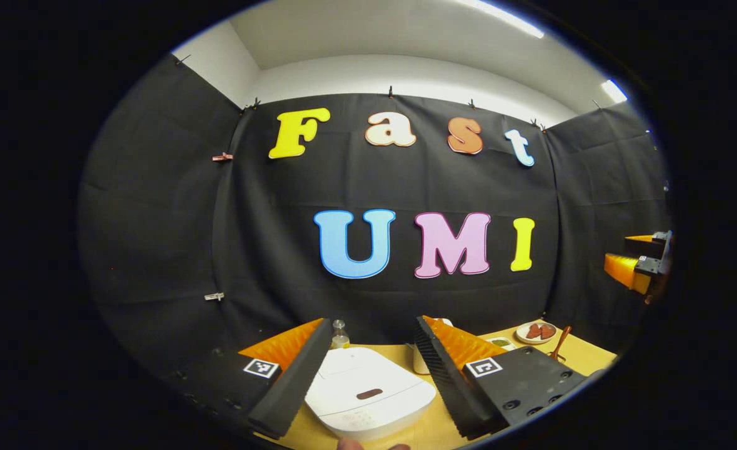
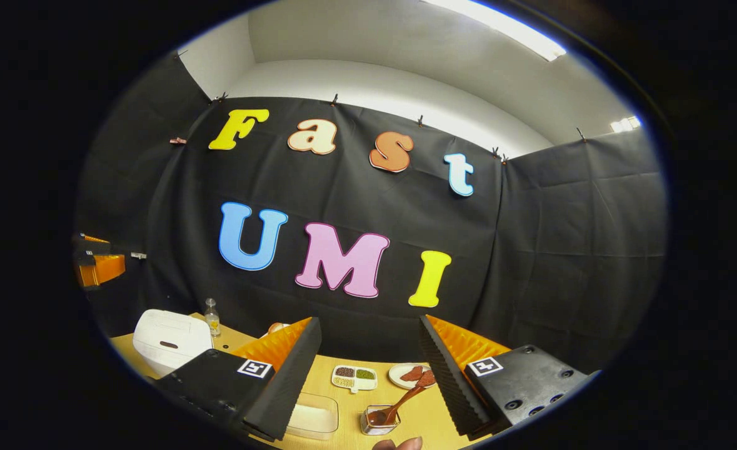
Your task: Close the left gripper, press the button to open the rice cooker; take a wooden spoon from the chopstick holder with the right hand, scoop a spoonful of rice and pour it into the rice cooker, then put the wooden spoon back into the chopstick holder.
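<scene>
A: Grippers? 
B: Left gripper (image 1: 373, 350) jaws wide apart above rice cooker (image 1: 368, 390), lid down. Right gripper (image 2: 368, 353) jaws apart, empty.
A: Spoon? 
B: Wooden spoon (image 2: 399, 403) sits in chopstick holder (image 2: 377, 420), on table (image 2: 431, 412).

rice cooker (image 1: 368, 390): white, dark brown oval button | desk (image 2: 349, 409): pale yellow wood grain | wooden spoon (image 2: 399, 406): reddish brown | sectioned dish (image 2: 354, 377): white, with brown, green, beige fillings | lower-right plate (image 2: 406, 375): white, red-brown pieces

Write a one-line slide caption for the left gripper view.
Open left gripper poised above the closed white rice cooker on the wooden table.
</scene>
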Motion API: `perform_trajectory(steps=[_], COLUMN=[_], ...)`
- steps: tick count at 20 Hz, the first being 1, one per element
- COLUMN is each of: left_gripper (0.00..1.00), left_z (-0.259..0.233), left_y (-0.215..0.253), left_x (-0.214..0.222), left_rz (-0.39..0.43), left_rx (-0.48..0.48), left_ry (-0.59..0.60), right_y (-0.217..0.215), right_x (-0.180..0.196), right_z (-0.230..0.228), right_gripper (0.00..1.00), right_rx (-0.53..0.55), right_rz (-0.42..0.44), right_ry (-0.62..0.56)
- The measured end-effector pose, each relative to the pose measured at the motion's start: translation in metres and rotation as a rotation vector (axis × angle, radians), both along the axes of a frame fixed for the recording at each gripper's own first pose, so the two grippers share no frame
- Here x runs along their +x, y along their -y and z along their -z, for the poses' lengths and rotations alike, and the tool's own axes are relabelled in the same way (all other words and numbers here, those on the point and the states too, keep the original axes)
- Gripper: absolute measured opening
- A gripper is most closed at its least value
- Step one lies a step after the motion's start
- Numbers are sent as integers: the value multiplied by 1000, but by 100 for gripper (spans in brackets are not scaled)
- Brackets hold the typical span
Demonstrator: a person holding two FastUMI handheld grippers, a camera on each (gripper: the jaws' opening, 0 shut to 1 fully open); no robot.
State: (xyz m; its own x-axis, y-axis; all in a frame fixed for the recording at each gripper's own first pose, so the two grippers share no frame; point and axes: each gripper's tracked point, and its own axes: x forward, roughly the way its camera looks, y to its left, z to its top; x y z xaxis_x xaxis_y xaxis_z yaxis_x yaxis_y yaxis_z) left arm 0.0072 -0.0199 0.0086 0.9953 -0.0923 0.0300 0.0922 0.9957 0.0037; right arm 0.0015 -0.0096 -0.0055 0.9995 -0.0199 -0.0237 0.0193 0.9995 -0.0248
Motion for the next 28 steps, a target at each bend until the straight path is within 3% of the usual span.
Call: perform_trajectory(steps=[2, 6, 7, 10, 13, 14, 19, 28], left_gripper=[82, 17, 7, 7, 7, 7, 7, 7], left_z=[-4, 3, 2, 28, 70, 83, 121, 206], left_y=[12, 11, 17, 33, 45, 41, 3, -3], left_x=[-1, -5, -4, -7, -7, -2, 44, 92], left_rz=[63, 98, 130, 303, 507, 541, 536, 616], left_rx=[4, 97, 97, 116, 125, 126, 218, 194], left_ry=[22, -4, -10, -116, -308, -368, -531, -809], right_y=[1, 0, 1, 7, 13, 16, 25, 47], right_x=[0, 1, 0, -4, -5, -7, -11, -15], right_z=[2, 1, 3, 3, 6, 6, 9, 17], right_gripper=[98, 98, 98, 97, 97, 97, 97, 97], right_rx=[-1, -1, -7, -27, -27, -28, -33, -43], right_rz=[1, 8, 7, 20, 39, 47, 79, 144], right_ry=[-5, -4, -8, -9, -17, -19, -26, -41])
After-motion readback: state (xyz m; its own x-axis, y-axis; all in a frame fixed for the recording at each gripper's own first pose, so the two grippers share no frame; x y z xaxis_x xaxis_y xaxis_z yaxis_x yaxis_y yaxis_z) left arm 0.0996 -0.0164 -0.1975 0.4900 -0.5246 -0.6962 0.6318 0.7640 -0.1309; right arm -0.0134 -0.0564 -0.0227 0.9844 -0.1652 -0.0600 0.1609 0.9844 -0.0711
